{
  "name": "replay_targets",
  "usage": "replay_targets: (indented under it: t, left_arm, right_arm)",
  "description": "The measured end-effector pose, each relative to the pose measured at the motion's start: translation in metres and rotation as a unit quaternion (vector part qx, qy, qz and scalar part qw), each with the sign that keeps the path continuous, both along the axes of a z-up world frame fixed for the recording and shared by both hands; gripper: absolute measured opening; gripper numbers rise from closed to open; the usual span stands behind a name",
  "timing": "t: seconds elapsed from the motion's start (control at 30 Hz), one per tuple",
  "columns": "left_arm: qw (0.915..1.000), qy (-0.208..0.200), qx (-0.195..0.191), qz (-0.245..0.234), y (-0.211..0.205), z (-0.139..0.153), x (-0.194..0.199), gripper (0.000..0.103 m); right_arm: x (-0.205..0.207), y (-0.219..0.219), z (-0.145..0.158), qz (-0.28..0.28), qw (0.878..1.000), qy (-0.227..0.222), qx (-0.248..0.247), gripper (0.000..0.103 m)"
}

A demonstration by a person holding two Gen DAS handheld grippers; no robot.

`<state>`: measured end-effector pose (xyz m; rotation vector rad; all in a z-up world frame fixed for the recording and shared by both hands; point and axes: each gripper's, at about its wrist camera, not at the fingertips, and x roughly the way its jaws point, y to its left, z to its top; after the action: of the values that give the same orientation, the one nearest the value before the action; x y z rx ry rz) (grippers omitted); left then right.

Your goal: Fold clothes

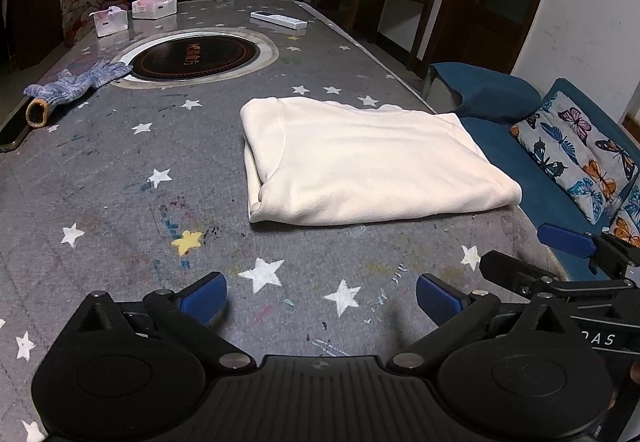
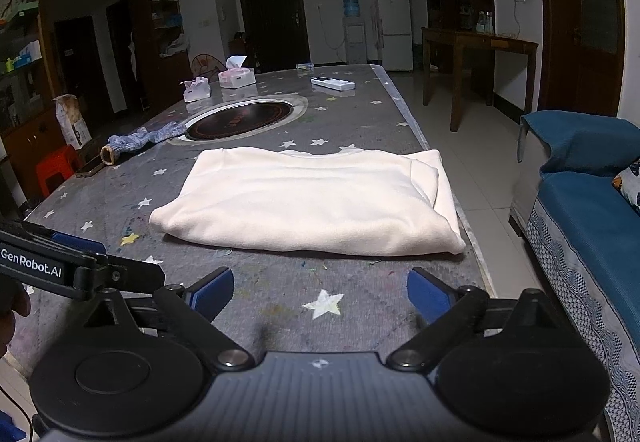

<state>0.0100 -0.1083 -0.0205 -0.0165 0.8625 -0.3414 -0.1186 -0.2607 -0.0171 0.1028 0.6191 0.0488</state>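
A cream garment (image 1: 368, 161) lies folded into a flat rectangle on the grey star-patterned table (image 1: 120, 201), near the table's right edge. It also shows in the right wrist view (image 2: 312, 201). My left gripper (image 1: 320, 298) is open and empty, held above the table short of the garment's near edge. My right gripper (image 2: 320, 294) is open and empty, also short of the garment's near edge. The right gripper's finger (image 1: 568, 240) shows at the right of the left wrist view. The left gripper's body (image 2: 60, 266) shows at the left of the right wrist view.
A round black hotplate (image 1: 196, 55) is set in the table beyond the garment. A blue knit glove (image 1: 76, 83), a phone (image 1: 12, 137), two tissue boxes (image 1: 154, 5), and a white remote (image 1: 278, 19) lie farther back. A blue sofa (image 2: 592, 226) stands right of the table.
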Motion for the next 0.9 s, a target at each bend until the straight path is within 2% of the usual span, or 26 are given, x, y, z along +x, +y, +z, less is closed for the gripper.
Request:
replay_targets:
  t: [0.47, 0.9]
  left_arm:
    - [0.9998, -0.008, 0.015, -0.005, -0.003, 0.0022, -0.0038, 0.103]
    - [0.9998, 0.001, 0.021, 0.0, -0.0033, -0.0006, 0.0007, 0.103]
  right_arm:
    - [-0.0022, 0.0013, 0.0016, 0.002, 1.0, -0.002, -0.005, 0.098]
    - [0.0018, 0.002, 0.0001, 0.003, 1.0, 0.002, -0.011, 0.103]
